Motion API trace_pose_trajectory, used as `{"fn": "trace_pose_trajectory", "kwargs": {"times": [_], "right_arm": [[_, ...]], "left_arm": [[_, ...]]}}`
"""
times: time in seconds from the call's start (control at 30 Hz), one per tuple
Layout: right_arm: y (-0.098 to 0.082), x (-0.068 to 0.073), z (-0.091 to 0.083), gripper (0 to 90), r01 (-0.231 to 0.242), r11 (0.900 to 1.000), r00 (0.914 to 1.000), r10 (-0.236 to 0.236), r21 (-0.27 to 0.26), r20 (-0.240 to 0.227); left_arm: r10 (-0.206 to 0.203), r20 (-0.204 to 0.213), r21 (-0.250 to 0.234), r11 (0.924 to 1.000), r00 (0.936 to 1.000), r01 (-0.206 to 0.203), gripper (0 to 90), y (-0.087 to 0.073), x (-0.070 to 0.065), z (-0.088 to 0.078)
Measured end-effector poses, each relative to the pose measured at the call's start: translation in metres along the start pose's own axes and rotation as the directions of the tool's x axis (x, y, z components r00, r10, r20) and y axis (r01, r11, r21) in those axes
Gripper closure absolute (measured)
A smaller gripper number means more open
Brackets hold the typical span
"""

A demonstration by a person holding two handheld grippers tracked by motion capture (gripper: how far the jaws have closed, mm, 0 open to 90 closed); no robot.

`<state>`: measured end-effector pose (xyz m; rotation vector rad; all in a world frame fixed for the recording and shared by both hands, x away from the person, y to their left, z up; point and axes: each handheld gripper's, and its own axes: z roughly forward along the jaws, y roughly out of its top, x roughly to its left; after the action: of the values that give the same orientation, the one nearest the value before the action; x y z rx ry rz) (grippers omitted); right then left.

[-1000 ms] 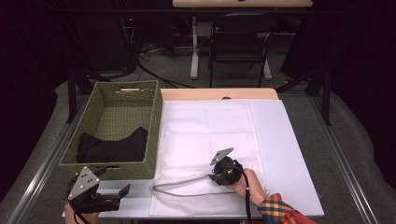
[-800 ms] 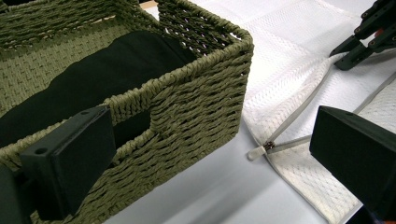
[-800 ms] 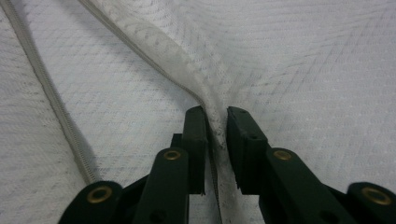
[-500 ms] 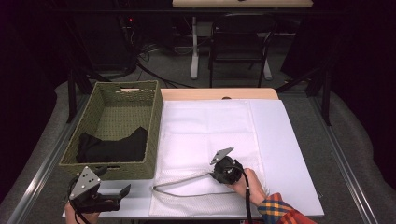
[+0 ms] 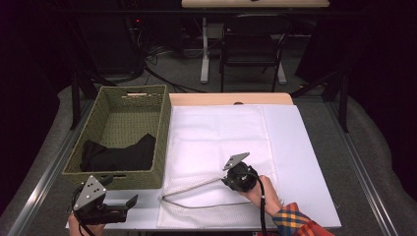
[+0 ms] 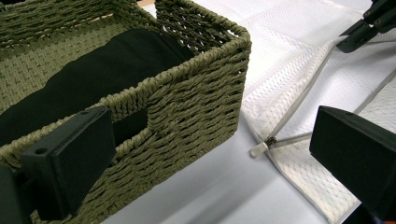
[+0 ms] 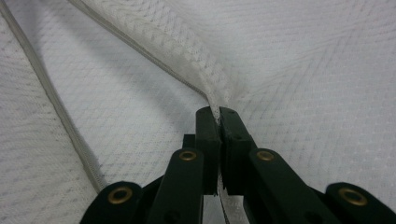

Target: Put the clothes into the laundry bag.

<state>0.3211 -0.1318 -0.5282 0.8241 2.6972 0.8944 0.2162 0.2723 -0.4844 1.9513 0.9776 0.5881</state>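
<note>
White mesh is pinched between the jaws of the right gripper (image 7: 218,116), which have just closed on the upper lip of the laundry bag (image 5: 216,132) beside its open zipper (image 5: 192,187). From there the opening runs left toward the slider end near the basket (image 5: 118,103), where the black garment (image 5: 118,155) lies. Nearer that basket, the left gripper (image 5: 130,201) rests on the tabletop (image 5: 310,162), jaws wide and empty
</note>
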Motion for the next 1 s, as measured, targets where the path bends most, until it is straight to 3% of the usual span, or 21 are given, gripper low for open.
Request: {"fn": "trace_pose_trajectory", "kwargs": {"times": [0.4,1.0], "right_arm": [[0.005,-0.001,-0.016,88.0,-0.021,0.997,0.9997,0.022,-0.076,0.006],[0.010,0.002,-0.035,88.3,-0.002,0.983,0.9999,0.004,-0.181,0.011]], "left_arm": [[0.000,0.006,-0.003,1.0000,1.0000,0.000,0.0,0.000,0.000,0.000],[0.012,0.019,-0.002,0.9999,0.9997,-0.012,0.0,0.001,-0.001,0.000]]}}
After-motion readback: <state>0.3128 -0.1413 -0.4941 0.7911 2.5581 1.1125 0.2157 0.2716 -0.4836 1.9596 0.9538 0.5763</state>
